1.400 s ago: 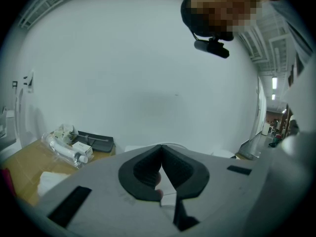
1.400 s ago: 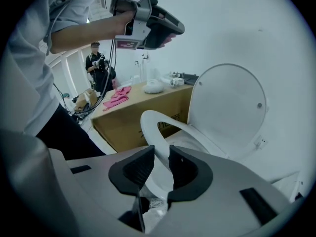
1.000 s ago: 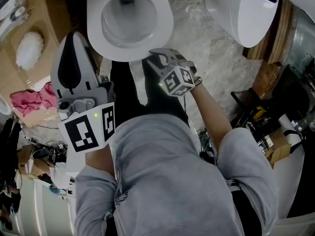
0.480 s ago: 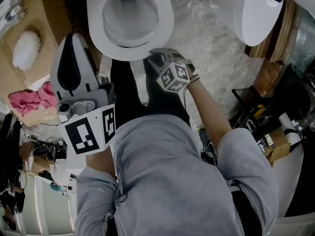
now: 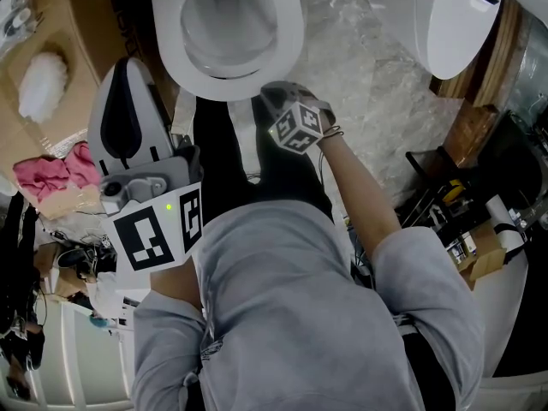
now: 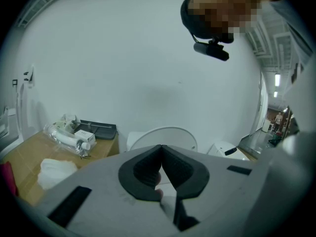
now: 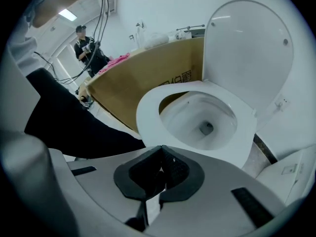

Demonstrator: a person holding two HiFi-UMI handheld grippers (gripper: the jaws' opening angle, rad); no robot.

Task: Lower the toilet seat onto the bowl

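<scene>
The white toilet seat [image 5: 289, 41] lies flat on the bowl [image 7: 197, 120], while the lid [image 7: 247, 48] stands upright behind it. My right gripper [image 5: 271, 91] hangs just in front of the seat's front rim [image 7: 148, 115], pointing steeply down. Its jaws have just been closing and now meet with nothing between them. My left gripper [image 5: 128, 65] is held to the left of the bowl, apart from it; its pads [image 6: 148, 164] touch at the tips and hold nothing.
A second white toilet [image 5: 445, 15] stands at the upper right. A cardboard box [image 5: 60, 32] with a white fluffy bundle and a pink cloth [image 5: 60, 174] sits left of the bowl. Tools and cables [image 5: 462, 221] clutter the right. Another person [image 7: 86, 48] stands far off.
My right gripper has sunk and drawn a little closer to the seat's front rim. The left gripper has barely shifted.
</scene>
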